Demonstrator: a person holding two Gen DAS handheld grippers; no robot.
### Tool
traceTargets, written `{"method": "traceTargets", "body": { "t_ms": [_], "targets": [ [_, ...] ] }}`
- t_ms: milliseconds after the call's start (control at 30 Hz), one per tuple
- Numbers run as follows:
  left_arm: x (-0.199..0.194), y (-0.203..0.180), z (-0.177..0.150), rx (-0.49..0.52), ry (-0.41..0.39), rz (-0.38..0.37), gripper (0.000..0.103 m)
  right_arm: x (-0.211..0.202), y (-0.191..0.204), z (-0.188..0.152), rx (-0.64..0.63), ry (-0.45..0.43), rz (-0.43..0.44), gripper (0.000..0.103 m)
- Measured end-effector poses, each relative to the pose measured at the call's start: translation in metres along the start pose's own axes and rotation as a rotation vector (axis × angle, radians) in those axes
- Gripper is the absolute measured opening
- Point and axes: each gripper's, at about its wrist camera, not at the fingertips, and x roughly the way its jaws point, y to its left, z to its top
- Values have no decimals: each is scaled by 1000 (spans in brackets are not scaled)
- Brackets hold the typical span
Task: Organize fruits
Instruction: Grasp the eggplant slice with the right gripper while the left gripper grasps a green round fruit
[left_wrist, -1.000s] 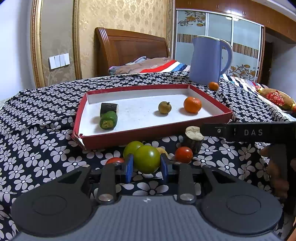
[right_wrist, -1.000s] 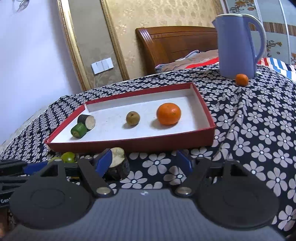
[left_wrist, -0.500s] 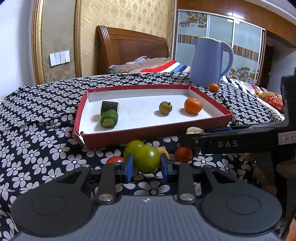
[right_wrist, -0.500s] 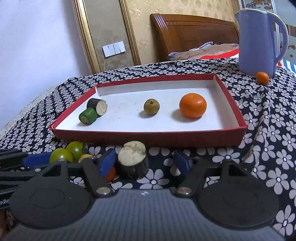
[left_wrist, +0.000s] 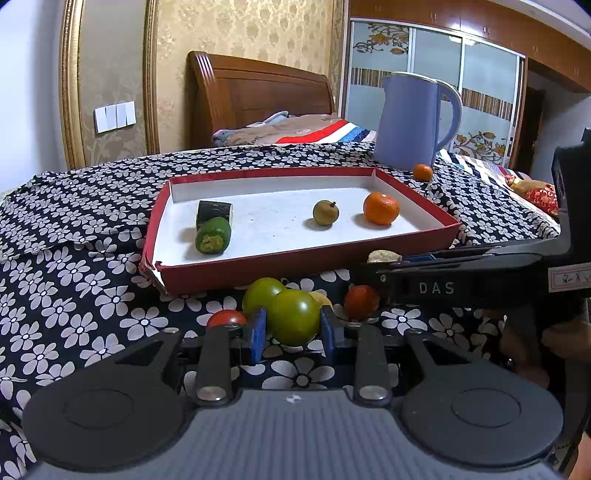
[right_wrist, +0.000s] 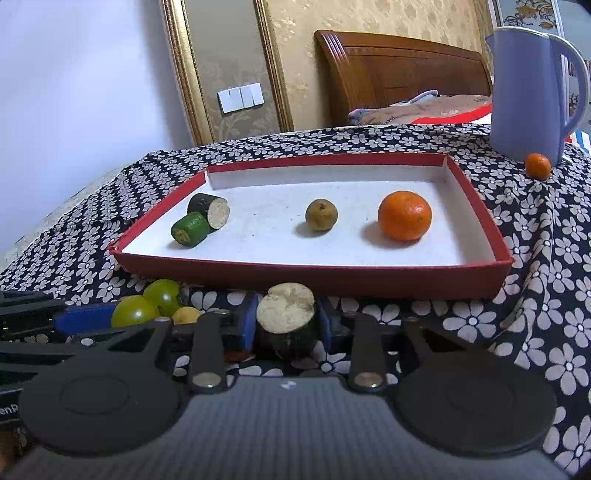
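Fruit crowds the flowered cloth (left_wrist: 74, 266) just in front of the red tray (left_wrist: 295, 264): a second green tomato (left_wrist: 260, 295) touches the one held, a red tomato (left_wrist: 226, 318) sits low to the left, another red tomato (left_wrist: 361, 301) to the right, and a small yellow fruit (right_wrist: 185, 315) shows between them. The right gripper (right_wrist: 286, 325) reaches across the right side of the left wrist view and hides part of the cloth there. A blue kettle (right_wrist: 532, 92) stands beyond the tray's far right corner with a small orange (right_wrist: 537, 166) at its base.

Compared with a second ago, the right gripper's fingers, then spread wide beside the dark cut stub (right_wrist: 286, 319), have closed in and now clamp it on both sides; the stub stands upright with its pale cut face up, just before the tray's front wall. The left gripper (left_wrist: 293, 328) holds its green tomato (left_wrist: 293, 317) between narrow fingers as before, low over the cloth.

Inside the tray lie a green cut piece (right_wrist: 189, 229) touching a dark cut piece (right_wrist: 208, 208) at the left, a brownish round fruit (right_wrist: 321, 215) near the middle, and a large orange (right_wrist: 404, 216) to the right, each well apart from the next.
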Motion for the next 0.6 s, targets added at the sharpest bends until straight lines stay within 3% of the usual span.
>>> {"method": "traceTargets", "body": {
  "t_ms": [600],
  "targets": [
    [-5, 0, 0, 4, -31, 2, 30, -19, -6, -3, 34, -73, -29, 32]
  ]
}}
